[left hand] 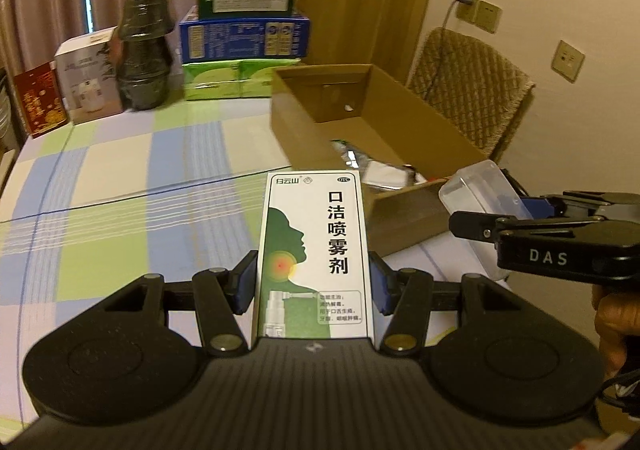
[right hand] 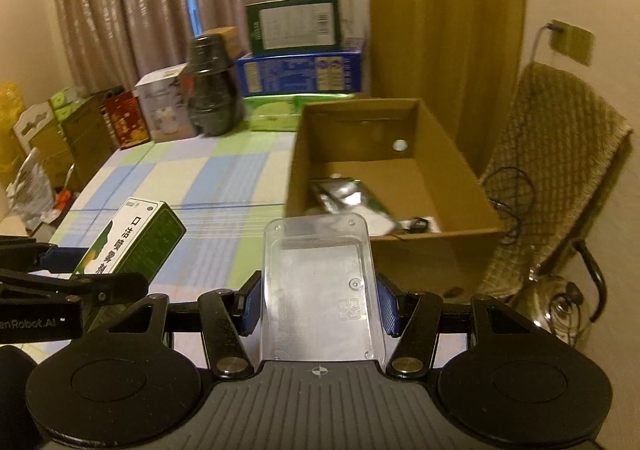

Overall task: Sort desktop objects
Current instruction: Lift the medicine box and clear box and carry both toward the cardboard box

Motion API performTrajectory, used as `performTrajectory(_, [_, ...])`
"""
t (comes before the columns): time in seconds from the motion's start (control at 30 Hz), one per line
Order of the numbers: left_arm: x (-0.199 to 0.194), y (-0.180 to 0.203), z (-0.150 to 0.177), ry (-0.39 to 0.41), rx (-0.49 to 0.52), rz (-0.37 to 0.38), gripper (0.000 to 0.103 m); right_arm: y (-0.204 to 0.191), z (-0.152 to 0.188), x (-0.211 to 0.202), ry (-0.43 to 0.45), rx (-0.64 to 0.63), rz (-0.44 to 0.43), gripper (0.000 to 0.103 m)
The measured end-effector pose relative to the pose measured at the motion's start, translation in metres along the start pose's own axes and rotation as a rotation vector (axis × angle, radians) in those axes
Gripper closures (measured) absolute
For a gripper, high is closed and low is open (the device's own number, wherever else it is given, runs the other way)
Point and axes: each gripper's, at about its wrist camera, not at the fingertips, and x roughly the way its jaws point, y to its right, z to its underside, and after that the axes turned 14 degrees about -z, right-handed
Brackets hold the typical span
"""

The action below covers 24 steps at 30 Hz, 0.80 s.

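Note:
My left gripper [left hand: 314, 284] is shut on a white and green medicine spray box [left hand: 314, 250], which sticks out forward above the checked tablecloth; the same box [right hand: 132, 246] shows at the left of the right wrist view. My right gripper [right hand: 320, 300] is shut on a clear plastic case [right hand: 318, 282], seen also as a clear case [left hand: 478, 190] at the right of the left wrist view. An open cardboard box [right hand: 460, 190] stands ahead on the table, with silver packets [right hand: 344, 196] lying inside. Both held things hang in front of its near wall.
Stacked green and blue cartons [left hand: 244, 34], a dark wrapped jar [left hand: 144, 54], a white carton [left hand: 86, 74] and a red carton [left hand: 40, 98] line the table's far edge. A chair [right hand: 560, 178] with a woven cover stands right of the cardboard box. A hand [left hand: 616, 322] holds the right gripper.

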Motion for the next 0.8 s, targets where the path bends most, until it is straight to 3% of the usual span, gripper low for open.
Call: performTrajectory(0.8, [0.016,0.063,-0.013,-0.017,0.041,0.059,0.053,0.062,0.009,-0.028,0.029,0.095,0.066,0.050])
